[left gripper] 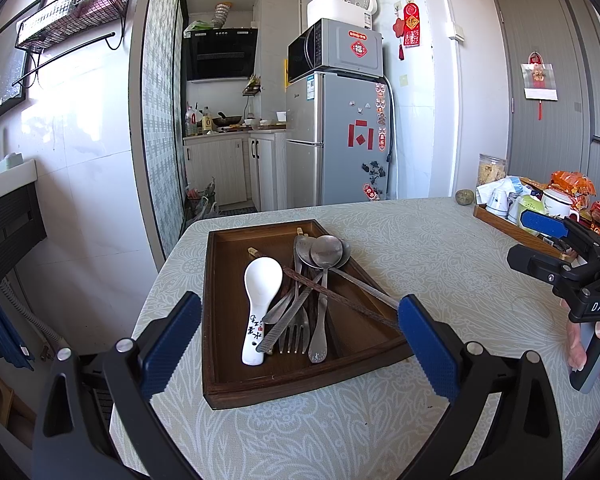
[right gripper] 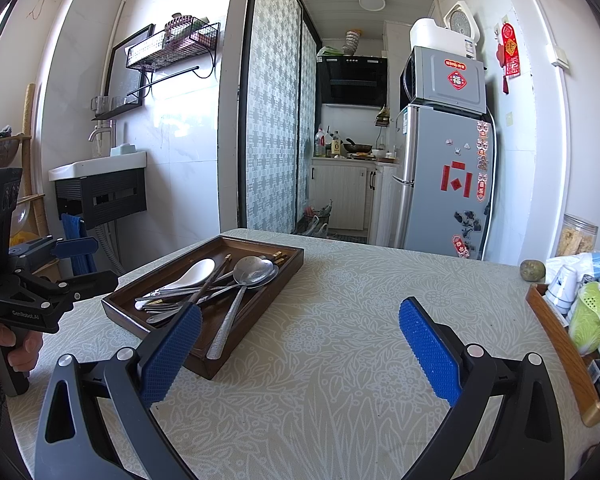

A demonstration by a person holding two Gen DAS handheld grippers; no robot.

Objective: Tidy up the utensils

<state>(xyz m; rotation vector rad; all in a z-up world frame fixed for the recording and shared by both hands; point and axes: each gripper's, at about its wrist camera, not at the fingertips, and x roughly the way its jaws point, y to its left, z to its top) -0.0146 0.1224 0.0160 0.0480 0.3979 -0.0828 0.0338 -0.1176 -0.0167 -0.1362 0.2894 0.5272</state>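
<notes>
**Utensils piled loose in the wooden tray**

Utensils lie heaped in a dark wooden tray [left gripper: 216,320] that sits on the patterned tablecloth [left gripper: 440,264], and we take that tray as our landmark. Inside it we see a white ceramic spoon [left gripper: 260,304] along the left side, with metal spoons [left gripper: 326,254] whose bowls overlap toward the far end. A fork [left gripper: 294,332] points its tines at the near edge, and dark chopsticks [left gripper: 340,292] cross the pile diagonally. One textured metal handle [right gripper: 226,330] rests on the tray's near rim.

Our left gripper [left gripper: 300,340] hovers just in front of the tray, its blue pads spread wide and holding nothing. Our right gripper [right gripper: 300,344] hangs over bare cloth to the right of the tray, likewise spread apart and empty.

Well to the right of the tray stands a second, lighter wooden tray [right gripper: 560,344] crowded with cups [right gripper: 562,282], a green strainer-like item [right gripper: 592,316] and packets.
</notes>
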